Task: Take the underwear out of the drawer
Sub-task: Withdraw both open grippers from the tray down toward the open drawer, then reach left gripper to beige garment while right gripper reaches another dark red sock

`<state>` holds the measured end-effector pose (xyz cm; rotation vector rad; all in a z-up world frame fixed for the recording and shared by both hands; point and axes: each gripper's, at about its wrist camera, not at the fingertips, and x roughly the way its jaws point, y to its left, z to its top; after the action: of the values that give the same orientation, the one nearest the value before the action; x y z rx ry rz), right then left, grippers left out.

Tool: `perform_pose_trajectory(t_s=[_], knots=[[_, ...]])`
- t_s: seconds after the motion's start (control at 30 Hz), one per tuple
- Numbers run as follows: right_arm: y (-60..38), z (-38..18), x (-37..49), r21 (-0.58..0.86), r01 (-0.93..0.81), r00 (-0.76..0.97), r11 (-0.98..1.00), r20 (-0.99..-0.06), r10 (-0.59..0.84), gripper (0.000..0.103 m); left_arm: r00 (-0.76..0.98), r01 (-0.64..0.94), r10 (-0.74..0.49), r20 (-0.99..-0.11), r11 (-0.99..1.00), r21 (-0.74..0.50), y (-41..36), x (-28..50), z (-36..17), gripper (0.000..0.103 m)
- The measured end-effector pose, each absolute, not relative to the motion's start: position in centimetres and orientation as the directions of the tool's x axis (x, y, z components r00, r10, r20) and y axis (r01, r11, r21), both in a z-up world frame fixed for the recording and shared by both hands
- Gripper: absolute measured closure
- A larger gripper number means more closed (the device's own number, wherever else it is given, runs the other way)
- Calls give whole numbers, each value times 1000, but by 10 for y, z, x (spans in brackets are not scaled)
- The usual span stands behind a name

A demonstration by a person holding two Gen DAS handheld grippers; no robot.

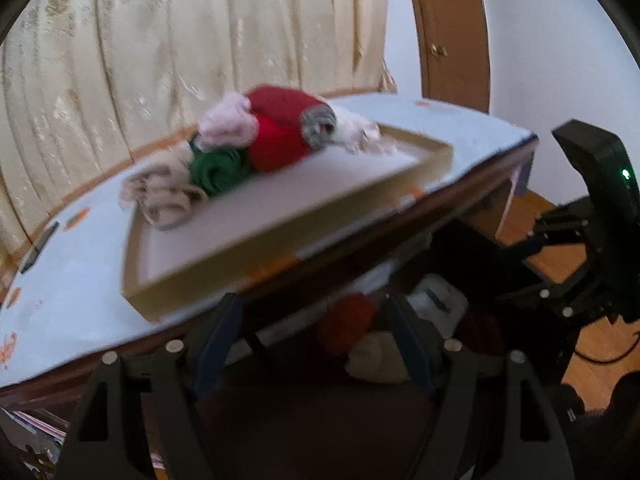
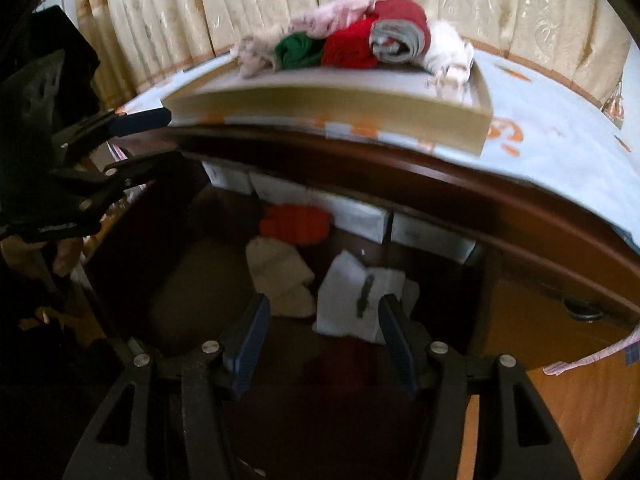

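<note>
Left wrist view, blurred: the left gripper (image 1: 316, 344) has its two blue-padded fingers standing well apart with nothing between them, aimed over the dark edge of a table (image 1: 72, 292) covered in a pale blue cloth. On the cloth sits a shallow tan tray (image 1: 280, 248), and at its far end lies a heap of rolled underwear (image 1: 256, 140) (pink, red, green, grey and beige pieces). Below the table edge an open drawer (image 1: 304, 396) shows, dark inside, with an orange-red roll (image 1: 348, 320) and a cream roll (image 1: 376, 356) in it. The right gripper (image 1: 600, 220) hangs at the right side; I cannot tell its jaws from here. A cream curtain (image 1: 160, 40) hangs behind.

Right wrist view: the right gripper (image 2: 320, 340) points down into the drawer, jaws about half open and empty. Just beyond its fingers lie the cream roll, a white folded piece (image 2: 352, 300) and, farther back, the orange-red roll. The left gripper is at the left edge, jaws parted.
</note>
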<state>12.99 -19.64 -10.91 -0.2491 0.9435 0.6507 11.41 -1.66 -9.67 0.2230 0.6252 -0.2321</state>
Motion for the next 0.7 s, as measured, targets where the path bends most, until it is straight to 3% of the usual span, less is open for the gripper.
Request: perform_pose_trajectory(t_s=[0.7], knots=[[-187,-157,141,30,-653,277,757,-920,276,44,550,599,-174,-817,764,241,-67,138,-160,27]])
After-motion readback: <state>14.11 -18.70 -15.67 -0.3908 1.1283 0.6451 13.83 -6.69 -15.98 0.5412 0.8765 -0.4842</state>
